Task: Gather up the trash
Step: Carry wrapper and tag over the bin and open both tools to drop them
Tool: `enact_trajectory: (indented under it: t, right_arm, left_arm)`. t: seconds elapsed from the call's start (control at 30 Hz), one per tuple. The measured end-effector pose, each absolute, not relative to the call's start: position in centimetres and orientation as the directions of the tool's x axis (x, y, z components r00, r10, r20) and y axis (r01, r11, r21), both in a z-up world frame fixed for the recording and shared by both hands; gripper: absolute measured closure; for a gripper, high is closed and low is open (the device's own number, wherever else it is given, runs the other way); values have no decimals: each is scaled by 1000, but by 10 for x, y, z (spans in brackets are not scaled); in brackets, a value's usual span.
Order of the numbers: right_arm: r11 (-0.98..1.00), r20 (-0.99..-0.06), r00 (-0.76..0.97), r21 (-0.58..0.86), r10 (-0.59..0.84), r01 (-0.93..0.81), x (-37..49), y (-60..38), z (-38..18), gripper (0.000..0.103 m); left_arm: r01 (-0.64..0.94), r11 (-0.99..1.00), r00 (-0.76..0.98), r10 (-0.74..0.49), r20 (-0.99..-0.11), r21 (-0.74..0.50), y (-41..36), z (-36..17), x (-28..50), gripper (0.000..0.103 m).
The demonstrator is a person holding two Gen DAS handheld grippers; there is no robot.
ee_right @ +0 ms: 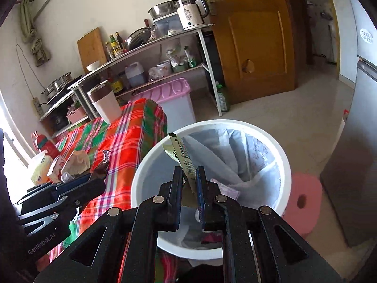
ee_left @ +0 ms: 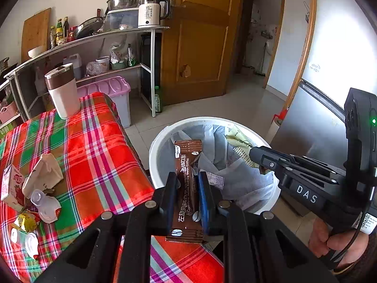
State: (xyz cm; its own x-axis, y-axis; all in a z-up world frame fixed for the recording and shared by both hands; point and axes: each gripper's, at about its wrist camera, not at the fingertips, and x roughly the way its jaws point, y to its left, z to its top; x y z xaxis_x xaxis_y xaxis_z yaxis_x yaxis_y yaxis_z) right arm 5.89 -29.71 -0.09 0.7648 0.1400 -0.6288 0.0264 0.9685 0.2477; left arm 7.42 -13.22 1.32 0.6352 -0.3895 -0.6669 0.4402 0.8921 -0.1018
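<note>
Above the white bin (ee_left: 155,151) beside the worktop (ee_left: 99,146): left gripper (ee_left: 187,176) clamps a brown coffee sachet (ee_left: 187,188); right gripper (ee_right: 188,172) clamps a yellow-green sachet (ee_right: 182,153).

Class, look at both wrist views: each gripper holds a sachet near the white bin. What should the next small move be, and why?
Probably open both grippers to drop the trash. The left gripper is shut on the brown coffee sachet and the right gripper on the yellow-green sachet, and both sachets appear to hang above the lined white bin, past the table's edge.
</note>
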Motion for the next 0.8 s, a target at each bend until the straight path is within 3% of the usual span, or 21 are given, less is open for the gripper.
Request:
enact_trajectory:
  t: [0.37, 0.5, 0.6, 0.67, 0.8]
  right_arm:
    - [973, -674, 733, 219, 91, 80, 68, -316, -22, 90]
    - [978, -674, 735, 195, 76, 77, 68, -313, -21, 89]
    - [978, -669, 738, 197, 81, 71, 67, -309, -19, 82]
    - [977, -666, 741, 200, 84, 69, 66, -306, -17, 76]
    - [977, -663, 743, 206, 95, 59, 64, -300, -14, 74]
  left_arm:
    - [457, 884, 599, -387, -702, -97, -154, 0, 84, 82]
    - [440, 892, 600, -375, -707, -100, -150, -2, 85, 67]
    - [440, 891, 600, -383, -703, -110, -147, -1, 84, 55]
    - [441, 890, 603, -390, -695, -117, -144, 1, 82, 53]
    - [429, 896, 622, -385, -682, -114, -134, 6, 78, 51]
